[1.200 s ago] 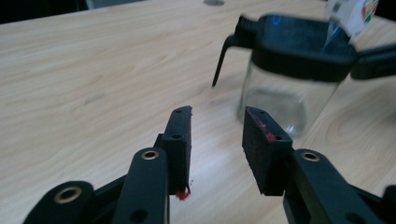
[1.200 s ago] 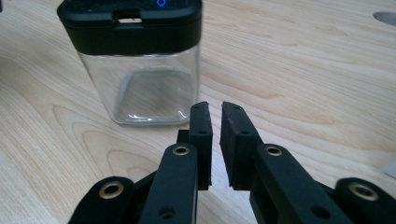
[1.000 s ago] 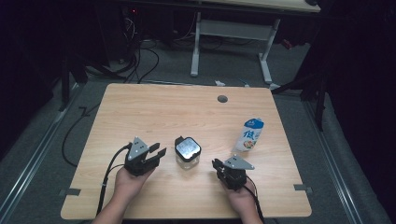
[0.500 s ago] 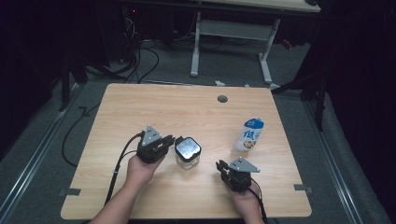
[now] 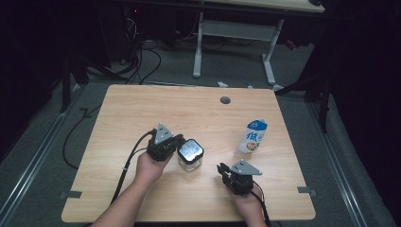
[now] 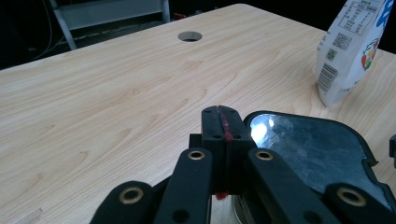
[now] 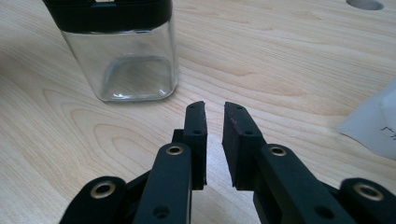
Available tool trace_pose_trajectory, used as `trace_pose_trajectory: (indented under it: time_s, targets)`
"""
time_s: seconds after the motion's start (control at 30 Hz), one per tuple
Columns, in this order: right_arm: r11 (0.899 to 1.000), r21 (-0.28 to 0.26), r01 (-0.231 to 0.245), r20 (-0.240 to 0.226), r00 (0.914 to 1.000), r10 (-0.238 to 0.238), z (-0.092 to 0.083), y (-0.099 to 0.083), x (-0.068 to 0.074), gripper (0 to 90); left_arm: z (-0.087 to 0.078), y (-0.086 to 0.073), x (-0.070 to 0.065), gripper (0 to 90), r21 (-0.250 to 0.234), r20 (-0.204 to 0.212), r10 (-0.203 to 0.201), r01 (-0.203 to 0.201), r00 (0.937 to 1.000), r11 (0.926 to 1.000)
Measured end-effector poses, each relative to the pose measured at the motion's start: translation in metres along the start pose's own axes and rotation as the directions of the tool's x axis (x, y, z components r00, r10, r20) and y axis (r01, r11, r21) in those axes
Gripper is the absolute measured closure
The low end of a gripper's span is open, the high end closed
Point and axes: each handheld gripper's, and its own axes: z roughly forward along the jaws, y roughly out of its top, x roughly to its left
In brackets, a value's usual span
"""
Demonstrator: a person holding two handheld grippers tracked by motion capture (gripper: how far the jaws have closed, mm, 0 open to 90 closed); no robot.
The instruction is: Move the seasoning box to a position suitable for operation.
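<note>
A square glass jar with a black-rimmed shiny lid stands near the table's middle front; it looks empty. My left gripper sits right at the jar's left side, level with the lid. Its jaws have just been closing and now meet with nothing between them. My right gripper rests low on the table to the jar's right, pointing toward it. Its jaws stand a narrow gap apart and hold nothing.
A white and blue milk carton stands right of the jar, also seen in the left gripper view and at the right edge of the right gripper view. A round cable hole lies near the table's far edge.
My left hand moved right, up to the jar's side, and its jaws closed from partly open to shut. The right hand stayed put.
</note>
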Motion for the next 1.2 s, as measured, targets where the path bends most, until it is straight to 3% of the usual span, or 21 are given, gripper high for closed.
trace_pose_trajectory:
  time_s: [0.47, 0.77, 0.9, 1.0, 1.07, 1.2]
  targets:
    - [0.997, -0.058, 0.053, -0.009, 0.9985, -0.053, -0.001, 0.017, 0.015, 88.6, 0.001, -0.001, 0.000, 90.0, -0.013, 0.004, -0.012, 0.012, 0.9999, 0.9998]
    - [0.995, -0.076, 0.060, 0.014, 0.9982, -0.059, 0.006, 0.039, 0.012, 89.8, 0.001, -0.003, 0.000, 90.0, -0.022, -0.001, -0.011, 0.011, 0.9999, 0.9997]
    - [0.996, -0.081, 0.041, 0.019, 0.9990, -0.040, 0.015, 0.049, 0.007, 89.7, 0.001, -0.002, -0.001, 90.0, -0.020, -0.001, -0.014, 0.014, 0.9999, 0.9997]
    - [0.996, -0.085, 0.027, -0.005, 0.9996, -0.028, 0.020, 0.045, 0.010, 89.7, 0.000, -0.002, -0.001, 90.0, -0.016, -0.001, -0.012, 0.012, 0.9999, 0.9998]
    - [0.997, -0.060, 0.058, 0.001, 0.9983, -0.058, 0.024, 0.041, 0.014, 89.6, 0.000, -0.002, -0.001, 90.0, -0.016, -0.003, -0.012, 0.012, 0.9999, 0.9998]
    - [0.997, -0.046, 0.056, -0.016, 0.9983, -0.056, 0.026, 0.035, 0.016, 89.6, 0.000, -0.004, -0.002, 90.0, -0.024, -0.004, -0.017, 0.017, 0.9998, 0.9996]
